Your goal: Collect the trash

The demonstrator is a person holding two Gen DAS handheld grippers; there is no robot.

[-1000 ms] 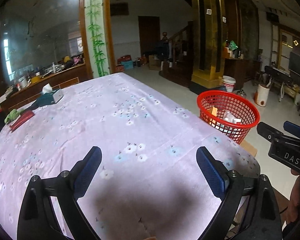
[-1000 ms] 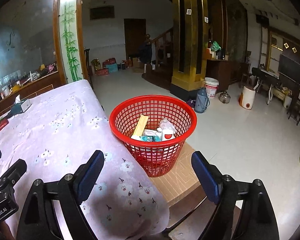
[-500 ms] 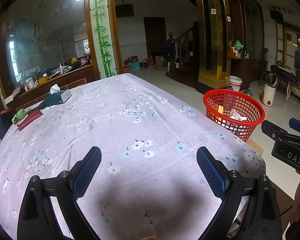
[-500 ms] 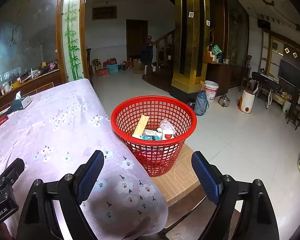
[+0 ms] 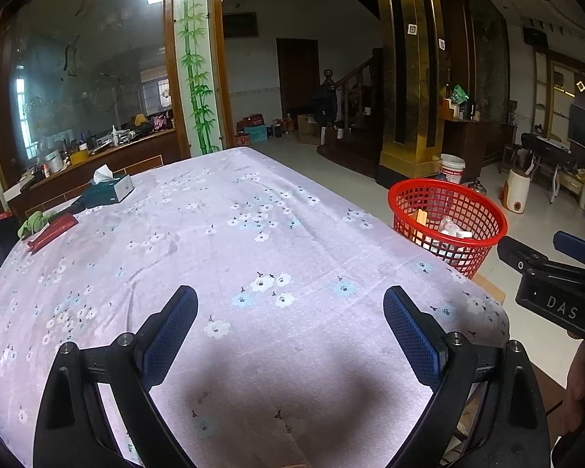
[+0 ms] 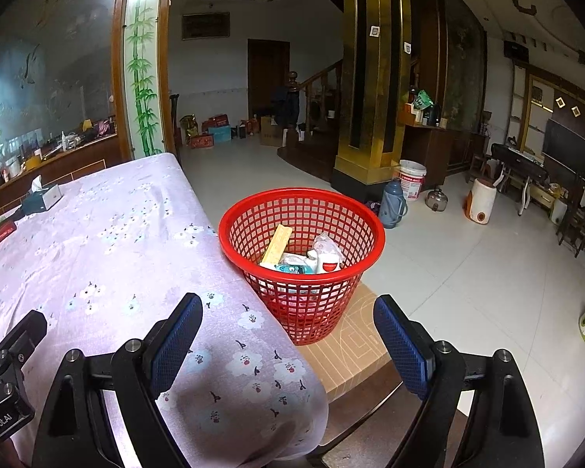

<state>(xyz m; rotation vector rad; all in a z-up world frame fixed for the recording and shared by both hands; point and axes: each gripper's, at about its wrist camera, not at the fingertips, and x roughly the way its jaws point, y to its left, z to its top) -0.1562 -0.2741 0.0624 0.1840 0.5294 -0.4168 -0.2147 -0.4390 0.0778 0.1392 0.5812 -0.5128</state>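
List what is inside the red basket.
The red basket holds a yellow flat box leaning on its wall, a white crumpled wrapper, and a teal packet. Anything beneath these is covered.

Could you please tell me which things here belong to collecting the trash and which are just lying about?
Part of the job:
red basket
trash in the basket
left gripper, open, empty
right gripper, open, empty

Just lying about:
tissue box
red packet
green cloth
white bucket
blue flask
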